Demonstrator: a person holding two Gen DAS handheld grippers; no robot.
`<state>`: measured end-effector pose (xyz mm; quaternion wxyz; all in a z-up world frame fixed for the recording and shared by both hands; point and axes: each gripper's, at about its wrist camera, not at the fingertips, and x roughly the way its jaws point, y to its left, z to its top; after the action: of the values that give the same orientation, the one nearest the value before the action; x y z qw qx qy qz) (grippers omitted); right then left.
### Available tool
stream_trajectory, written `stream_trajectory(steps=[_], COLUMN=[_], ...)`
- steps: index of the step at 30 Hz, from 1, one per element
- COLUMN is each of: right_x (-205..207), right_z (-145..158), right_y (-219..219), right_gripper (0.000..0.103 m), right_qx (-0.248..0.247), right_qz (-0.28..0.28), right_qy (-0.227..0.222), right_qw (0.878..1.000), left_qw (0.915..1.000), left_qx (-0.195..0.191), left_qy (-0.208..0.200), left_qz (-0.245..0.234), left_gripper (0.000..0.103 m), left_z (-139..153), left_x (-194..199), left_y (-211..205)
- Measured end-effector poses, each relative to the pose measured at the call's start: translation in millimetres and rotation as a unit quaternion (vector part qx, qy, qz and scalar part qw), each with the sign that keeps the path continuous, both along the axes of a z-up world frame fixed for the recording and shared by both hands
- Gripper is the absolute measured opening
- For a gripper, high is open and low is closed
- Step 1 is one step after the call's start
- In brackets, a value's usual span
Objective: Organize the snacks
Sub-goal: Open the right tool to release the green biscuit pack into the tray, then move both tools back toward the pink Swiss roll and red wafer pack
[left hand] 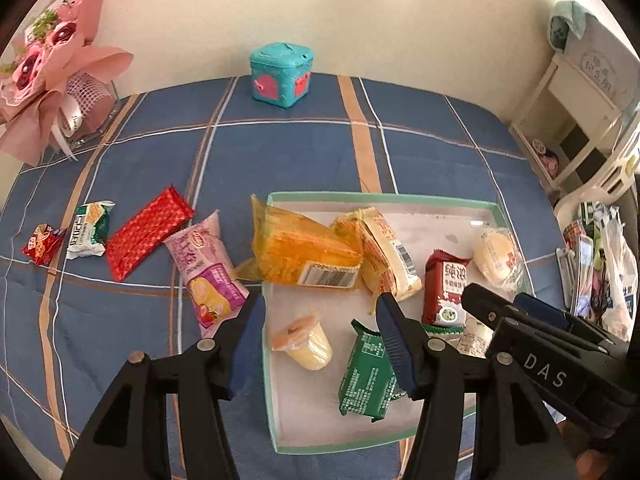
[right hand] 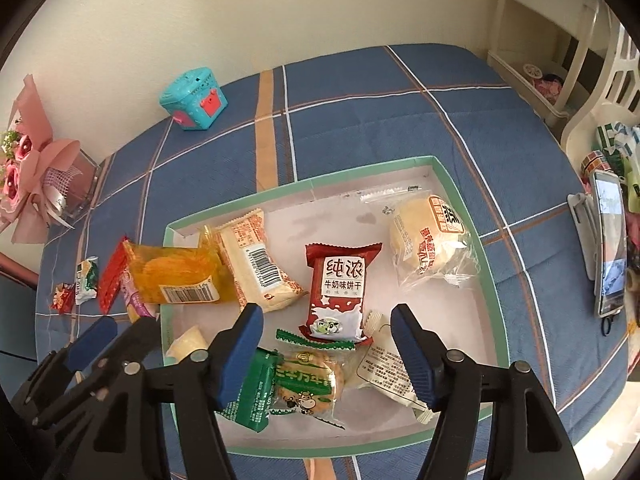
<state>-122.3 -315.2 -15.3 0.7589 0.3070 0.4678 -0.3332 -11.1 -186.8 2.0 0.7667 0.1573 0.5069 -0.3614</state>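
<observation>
Left gripper [left hand: 318,306] released, jaws apart, nothing between the pads; hovering over the near left part of the shallow green-rimmed box [left hand: 400,196]. Just beyond its tips, the yellow cake packet [left hand: 304,250], lying across the box's left rim. Under the gap, a small jelly cup [left hand: 304,344] on its side; beside the right finger, a dark green wafer packet [left hand: 366,376].

Right gripper [right hand: 326,322] released too, jaws apart, empty, above the near middle of the box [right hand: 304,184]. Straight ahead of the tips, the red milk biscuit packet [right hand: 340,292]; below the gap, a round biscuit in green-edged wrap [right hand: 310,384]; further ahead to the right, a wrapped bun [right hand: 430,232].

Far left of the left gripper, outside the box on the blue checked cloth [left hand: 280,152]: pink packet [left hand: 208,272], red bar [left hand: 146,238], small green-white packet [left hand: 90,228], small red packet [left hand: 42,242].
</observation>
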Motion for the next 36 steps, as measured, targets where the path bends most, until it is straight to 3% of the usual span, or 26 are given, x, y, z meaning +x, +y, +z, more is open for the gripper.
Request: stream_trajectory(steps=[14,21,23,25,28,34,36], right_x=[5,8,8,8,9,12,12], right_z=[3,3,3,2,2,4,5], right_y=[5,6,7,7,8,10,11], right_gripper=[0.07,0.07,0.07,0.07,0.07,0.086,0.097], right_qx=[-0.005,-0.008,-0.008,-0.009,-0.01,-0.023,-0.031], right_qz=[0.01,0.014,0.013,0.013,0.014,0.022,0.023], right_qy=[0.003,0.005,0.006,0.006,0.006,0.006,0.005], right_qw=[1.0,1.0,1.0,1.0,1.0,0.999,0.999], left_qw=[0.9927,0.9901,0.9899,0.9899,0.9902,0.9893,0.9885], left_qx=[0.015,0.015,0.015,0.016,0.017,0.027,0.031], left_qy=[0.019,0.022,0.021,0.019,0.013,-0.005,-0.016], left_qz=[0.118,0.138,0.139,0.14,0.138,0.143,0.147], left_gripper=[0.063,0.064,0.067,0.081,0.081,0.088,0.092], left_z=[-15,-17,-17,-17,-16,-16,-16], left_x=[57,68,68,68,67,67,68], left_y=[49,59,60,60,59,60,61])
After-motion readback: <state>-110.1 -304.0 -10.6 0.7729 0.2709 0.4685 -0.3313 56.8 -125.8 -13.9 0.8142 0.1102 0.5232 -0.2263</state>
